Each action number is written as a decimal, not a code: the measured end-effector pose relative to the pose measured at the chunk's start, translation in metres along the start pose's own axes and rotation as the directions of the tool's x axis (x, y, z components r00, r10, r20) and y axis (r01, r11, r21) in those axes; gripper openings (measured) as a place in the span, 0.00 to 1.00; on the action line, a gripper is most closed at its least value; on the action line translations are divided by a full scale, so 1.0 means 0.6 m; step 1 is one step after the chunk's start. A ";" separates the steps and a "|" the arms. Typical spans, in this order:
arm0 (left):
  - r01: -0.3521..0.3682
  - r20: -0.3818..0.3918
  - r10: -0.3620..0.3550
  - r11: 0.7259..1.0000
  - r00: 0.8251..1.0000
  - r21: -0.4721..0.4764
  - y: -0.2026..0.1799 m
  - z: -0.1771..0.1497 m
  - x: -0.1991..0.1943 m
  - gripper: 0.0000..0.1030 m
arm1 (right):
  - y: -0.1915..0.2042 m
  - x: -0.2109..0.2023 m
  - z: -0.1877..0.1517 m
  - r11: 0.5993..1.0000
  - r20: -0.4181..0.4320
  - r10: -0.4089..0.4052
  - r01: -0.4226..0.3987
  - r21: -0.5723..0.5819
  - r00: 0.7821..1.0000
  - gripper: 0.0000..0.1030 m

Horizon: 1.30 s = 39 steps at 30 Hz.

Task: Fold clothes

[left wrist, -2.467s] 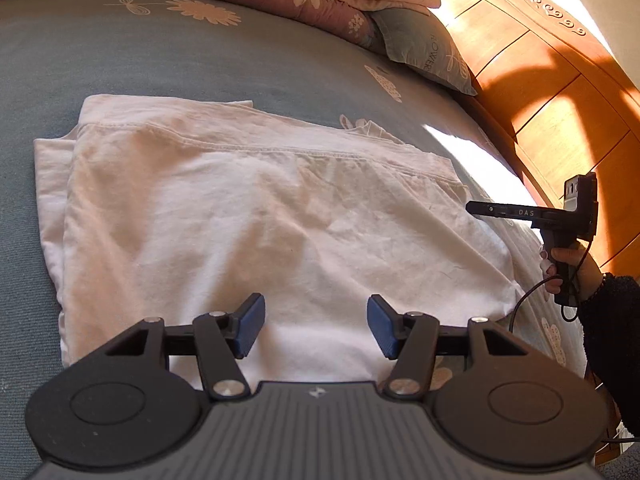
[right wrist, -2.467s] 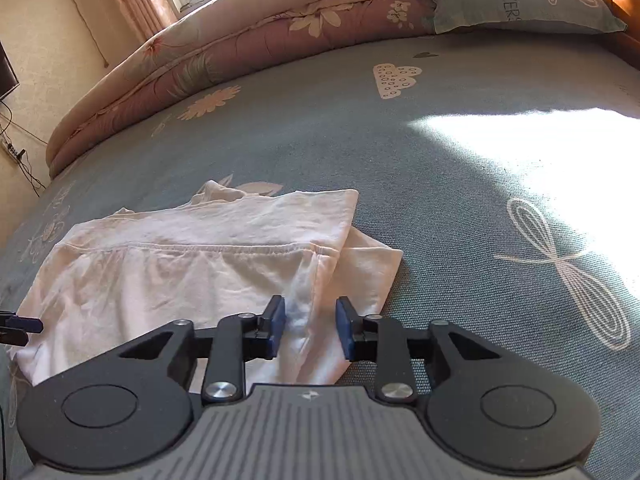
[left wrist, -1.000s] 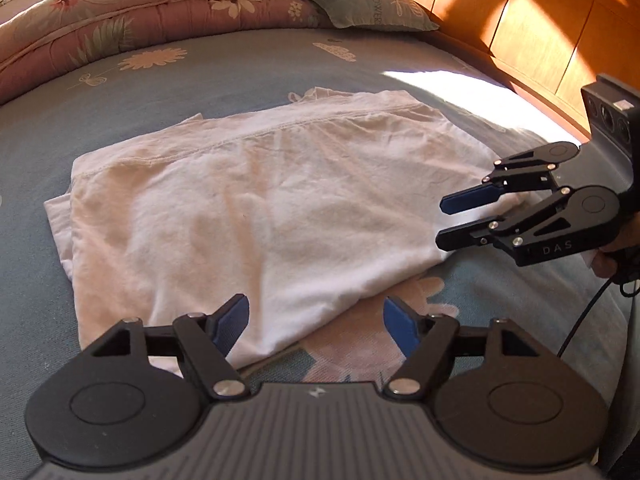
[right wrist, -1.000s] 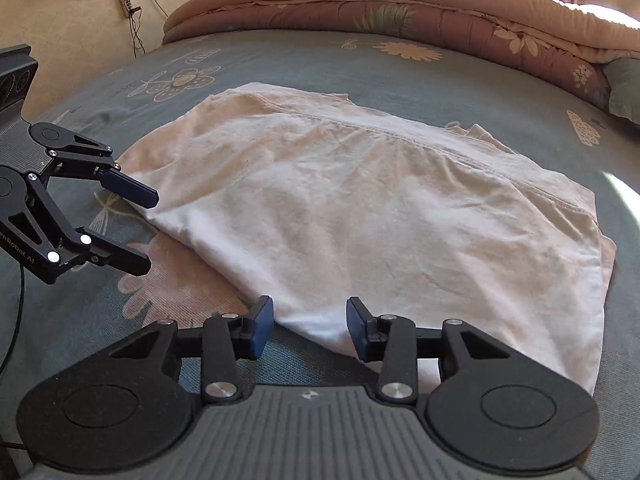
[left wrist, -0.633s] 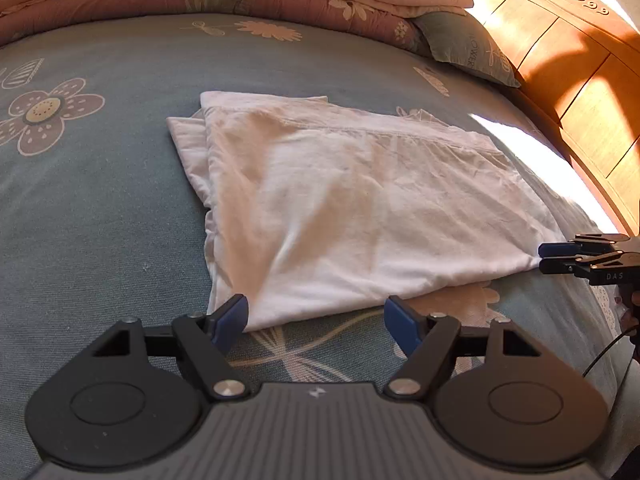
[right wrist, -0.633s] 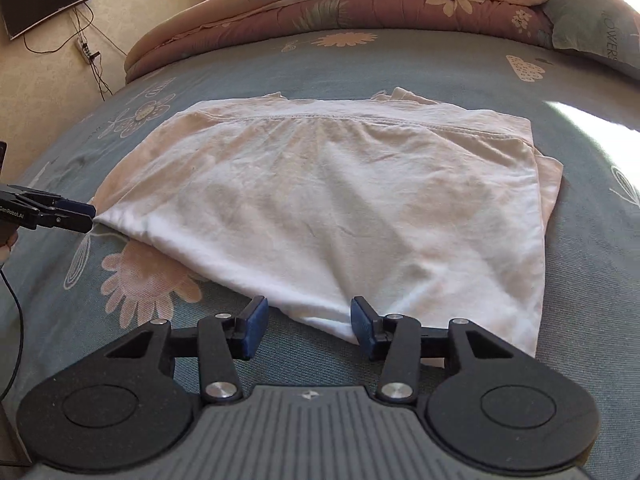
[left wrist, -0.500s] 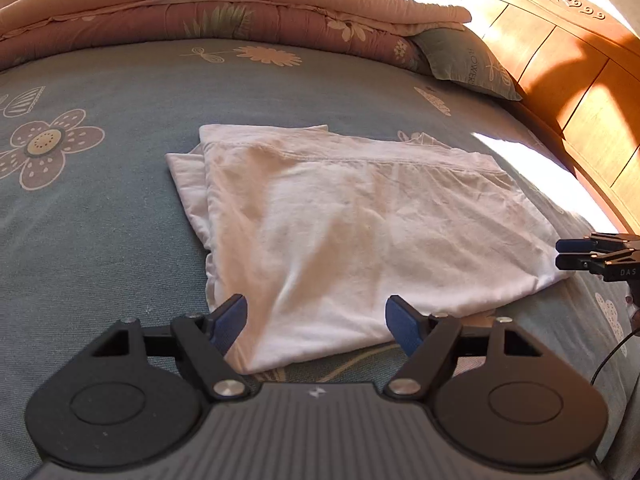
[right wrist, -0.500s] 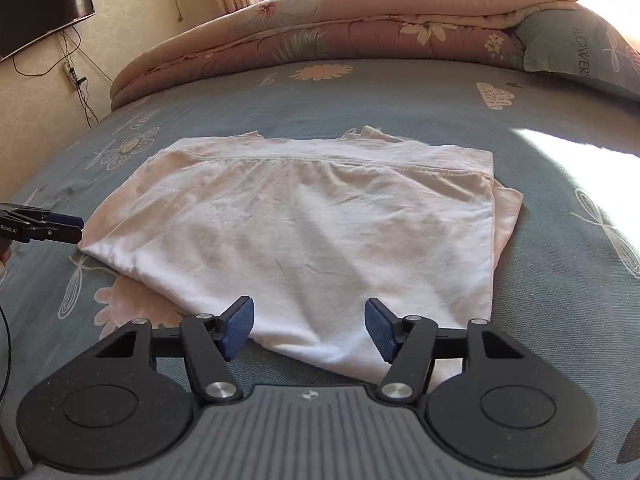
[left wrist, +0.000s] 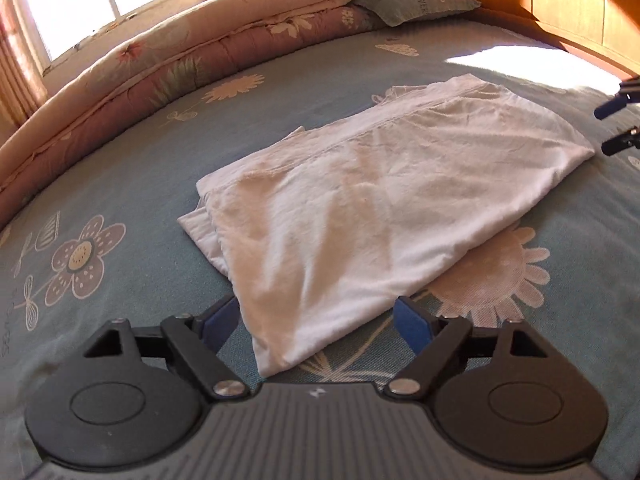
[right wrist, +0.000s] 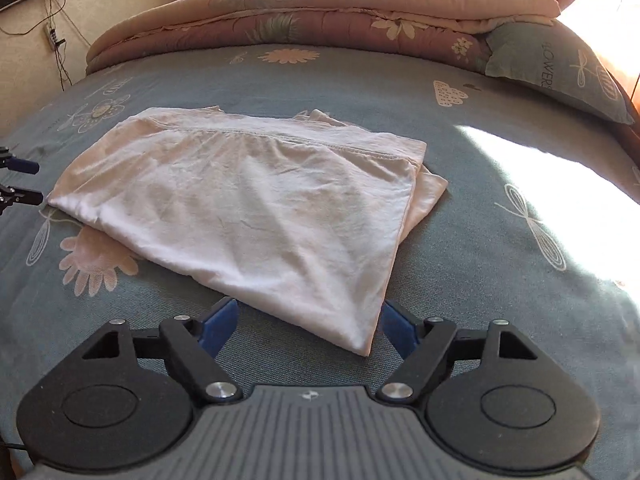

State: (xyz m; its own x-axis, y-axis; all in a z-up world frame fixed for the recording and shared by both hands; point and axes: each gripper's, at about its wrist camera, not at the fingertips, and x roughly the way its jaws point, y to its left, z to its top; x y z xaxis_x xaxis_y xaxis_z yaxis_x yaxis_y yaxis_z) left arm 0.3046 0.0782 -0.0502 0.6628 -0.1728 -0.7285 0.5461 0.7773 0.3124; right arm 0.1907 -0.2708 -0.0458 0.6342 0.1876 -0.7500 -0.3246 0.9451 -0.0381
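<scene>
A pale pink folded garment (left wrist: 384,200) lies flat on the blue flowered bedspread (left wrist: 132,160). My left gripper (left wrist: 316,322) hovers over the garment's near corner, its jaws opening, the blue pads apart on either side of the cloth without pressing it. In the right wrist view the same garment (right wrist: 256,204) lies ahead, and my right gripper (right wrist: 308,326) straddles another near corner, its jaws opening too, nothing pinched. The right gripper's fingertips (left wrist: 616,128) show at the right edge of the left view; the left gripper's fingertips (right wrist: 20,180) show at the left edge of the right view.
A rolled pink floral quilt (right wrist: 320,12) and a blue-green pillow (right wrist: 560,68) lie along the far side of the bed. A wooden headboard (left wrist: 580,8) stands at the right. A sunlit patch (right wrist: 560,208) falls on the bedspread. A wall with cables (right wrist: 52,40) is at the left.
Both grippers have swung round to the garment's near corners and their jaws have widened, the right one most. The garment itself lies as before.
</scene>
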 end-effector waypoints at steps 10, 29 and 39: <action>-0.107 -0.013 0.130 0.865 0.991 0.491 -0.117 0.000 0.059 0.82 | 0.138 0.054 0.004 0.872 0.004 -0.142 0.127 -0.473 0.990 0.95; -0.247 0.097 0.263 0.629 0.960 0.737 -0.158 0.024 0.143 0.84 | 0.165 0.119 0.029 0.792 0.049 -0.193 0.185 -0.582 0.980 1.00; -0.271 0.106 0.328 0.512 0.939 0.815 -0.103 -0.015 0.166 0.84 | 0.146 0.143 0.032 0.631 0.094 -0.254 0.238 -0.738 0.963 1.00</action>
State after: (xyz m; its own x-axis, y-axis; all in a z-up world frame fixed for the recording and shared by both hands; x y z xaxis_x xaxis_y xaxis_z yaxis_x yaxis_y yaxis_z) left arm 0.3323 0.0183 -0.1478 0.8557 0.0288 -0.5167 0.5175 -0.0480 0.8543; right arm 0.2303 -0.1664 -0.1008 0.7588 -0.0339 -0.6505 -0.5719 0.4434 -0.6902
